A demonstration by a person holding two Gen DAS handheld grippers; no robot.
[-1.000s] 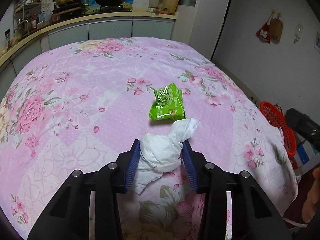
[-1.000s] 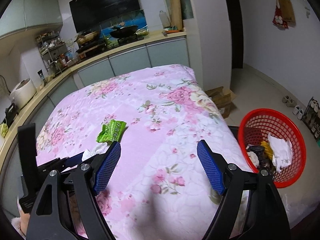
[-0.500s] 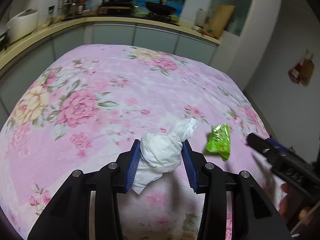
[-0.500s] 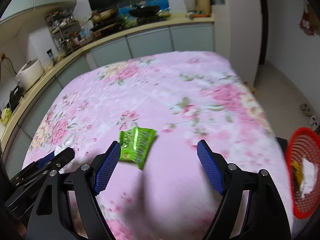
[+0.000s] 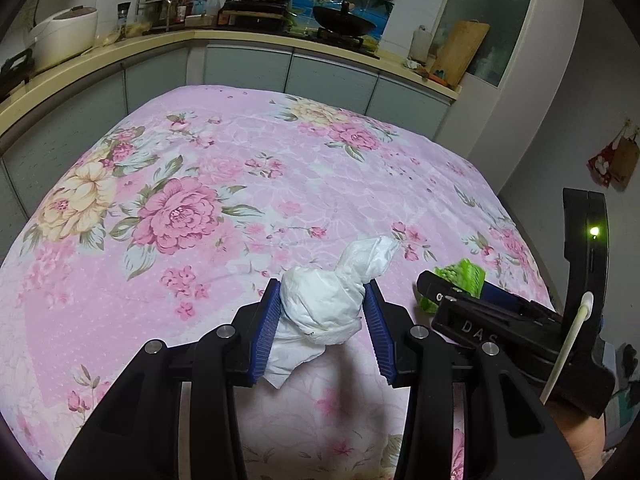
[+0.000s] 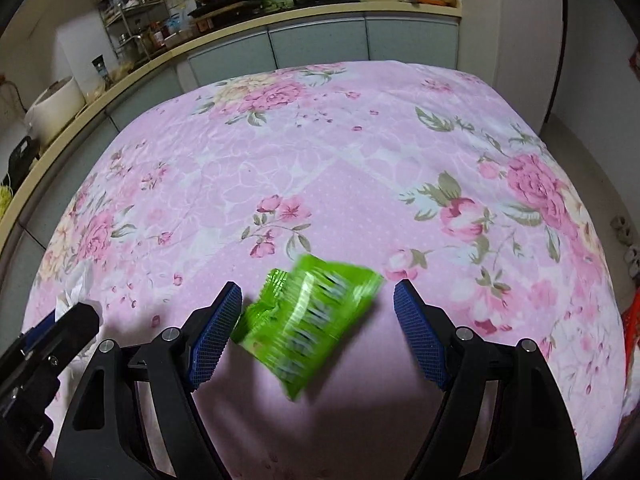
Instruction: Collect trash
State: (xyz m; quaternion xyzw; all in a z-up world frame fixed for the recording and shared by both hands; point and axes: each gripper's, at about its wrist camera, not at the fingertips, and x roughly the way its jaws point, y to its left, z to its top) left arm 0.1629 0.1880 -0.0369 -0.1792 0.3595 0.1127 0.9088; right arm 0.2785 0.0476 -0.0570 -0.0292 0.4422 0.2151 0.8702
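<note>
My left gripper (image 5: 322,326) is shut on a crumpled white tissue (image 5: 328,300) and holds it above the pink floral cloth (image 5: 240,184). A green snack wrapper (image 6: 308,320) lies on the cloth between the open jaws of my right gripper (image 6: 318,330), blurred and close to the left pad. In the left wrist view the wrapper (image 5: 460,278) shows partly behind the right gripper's body (image 5: 500,320). In the right wrist view the tissue (image 6: 76,286) and the left gripper's finger (image 6: 52,332) show at the far left.
The cloth covers a table that drops off at the near and right edges. A kitchen counter (image 5: 120,46) with a rice cooker (image 5: 60,36), stove and wok (image 5: 344,22) runs behind. A sliver of the red basket (image 6: 632,320) shows at the right edge.
My right gripper has swung from the red basket to the wrapper and now brackets it. My left gripper has turned left with the tissue still in it.
</note>
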